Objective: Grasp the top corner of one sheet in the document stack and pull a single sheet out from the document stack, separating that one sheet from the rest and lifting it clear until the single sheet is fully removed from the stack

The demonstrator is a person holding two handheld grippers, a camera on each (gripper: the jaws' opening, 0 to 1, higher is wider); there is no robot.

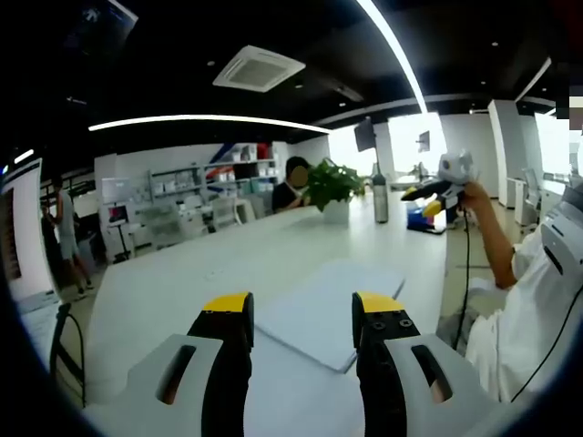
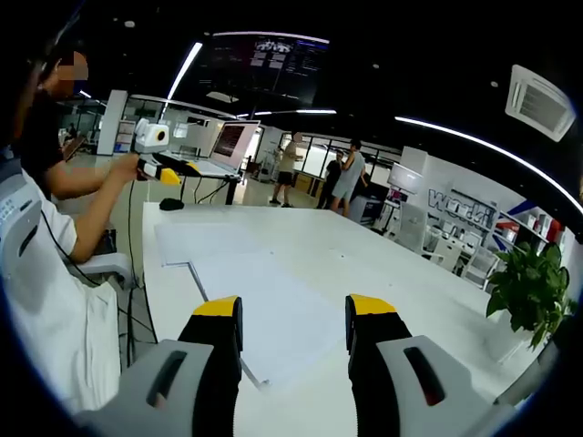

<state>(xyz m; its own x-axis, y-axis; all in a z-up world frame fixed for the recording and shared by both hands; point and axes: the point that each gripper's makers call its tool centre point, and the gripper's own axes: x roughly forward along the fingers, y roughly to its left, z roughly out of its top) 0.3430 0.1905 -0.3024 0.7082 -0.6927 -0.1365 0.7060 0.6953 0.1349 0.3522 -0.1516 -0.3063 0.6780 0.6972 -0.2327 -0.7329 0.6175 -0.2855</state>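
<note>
A stack of white sheets (image 1: 330, 309) lies flat on the white table (image 1: 182, 282), just beyond my left gripper (image 1: 302, 314), whose yellow-tipped jaws stand open and apart from the paper with nothing between them. In the right gripper view the same stack (image 2: 273, 314) lies ahead of my right gripper (image 2: 293, 319), also open and holding nothing. A second pale sheet (image 2: 205, 241) lies farther along the table (image 2: 364, 246). The person's raised hand holds the right gripper (image 1: 435, 196) far off at the right, and the left gripper (image 2: 157, 167) shows far off at the left.
A potted plant (image 1: 332, 187), a dark bottle (image 1: 380, 196) and a blue object (image 1: 419, 218) stand at the table's far end. A laptop (image 2: 214, 168) and a mouse (image 2: 170, 204) sit at the other end. The person's white sleeve (image 1: 533, 300) borders the table edge. People stand behind (image 2: 346, 177).
</note>
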